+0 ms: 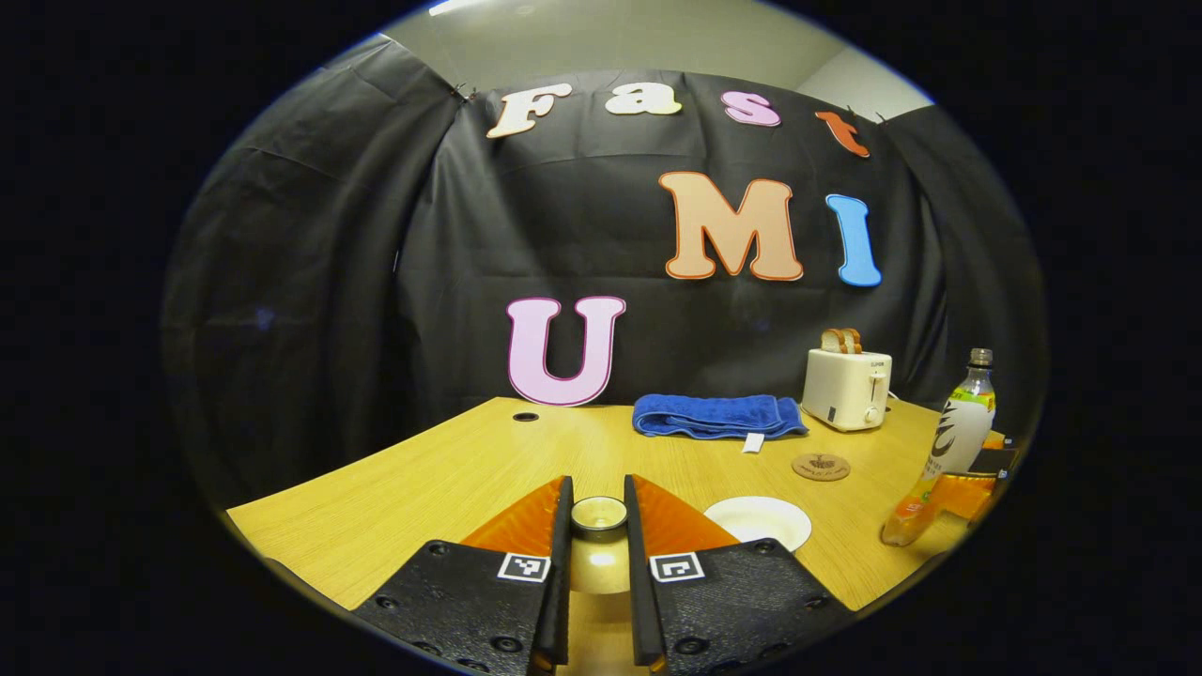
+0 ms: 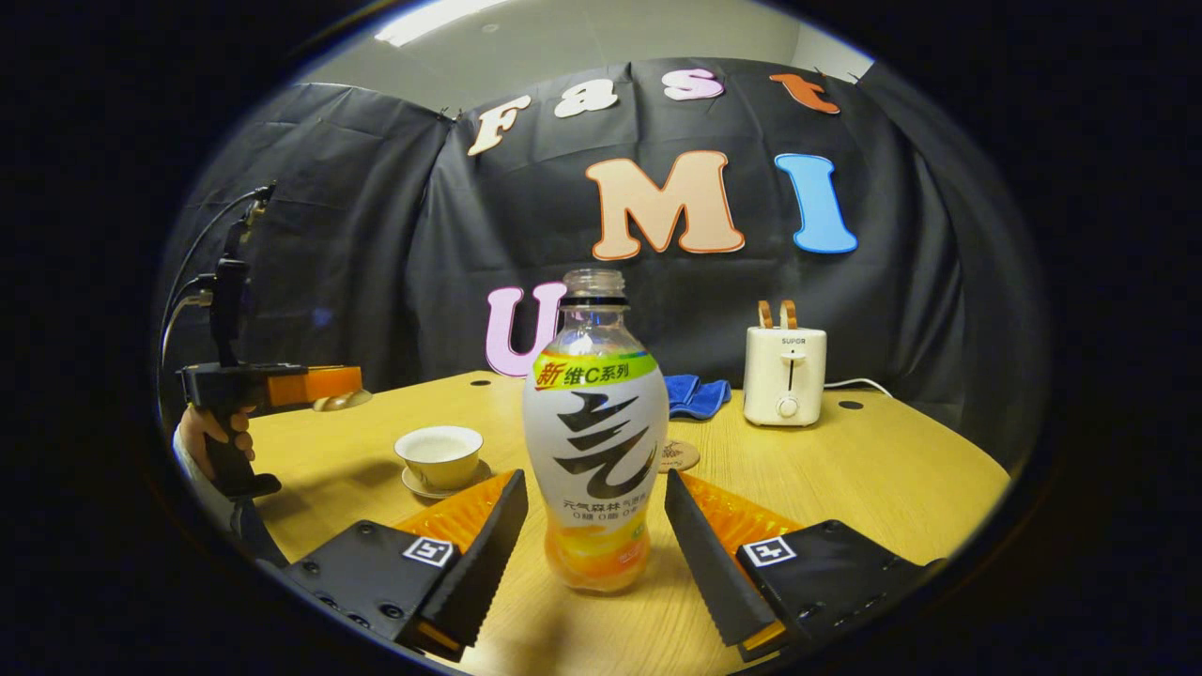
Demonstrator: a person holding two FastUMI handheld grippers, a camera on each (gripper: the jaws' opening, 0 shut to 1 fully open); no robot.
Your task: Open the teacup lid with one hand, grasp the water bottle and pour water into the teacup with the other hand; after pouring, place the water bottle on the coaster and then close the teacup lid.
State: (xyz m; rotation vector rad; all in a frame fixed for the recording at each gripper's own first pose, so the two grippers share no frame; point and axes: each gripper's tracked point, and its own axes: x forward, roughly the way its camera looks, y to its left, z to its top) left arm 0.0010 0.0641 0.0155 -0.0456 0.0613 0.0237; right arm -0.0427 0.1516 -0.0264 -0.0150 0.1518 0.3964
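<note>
My left tongs (image 1: 598,563) are clamped narrow on the teacup lid (image 1: 599,515) and hold it up off the bench (image 1: 423,488), so the lid step looks done and the grasp of the bottle is in hand. My right tongs (image 2: 595,540) stand wide, one finger on each side of the water bottle (image 2: 595,441), and I cannot see either finger touching it. Next move, as I judge it: close squarely on the bottle's lower body, then lift and tip toward the teacup (image 2: 439,457), which sits open on its saucer (image 2: 427,488) to the left. The right gripper view shows the cup and a hand (image 2: 211,427) carrying the other tool; the left gripper view shows the whole coaster (image 1: 821,467), then the blue towel (image 1: 714,416) and toaster (image 1: 847,387) beyond.
</note>
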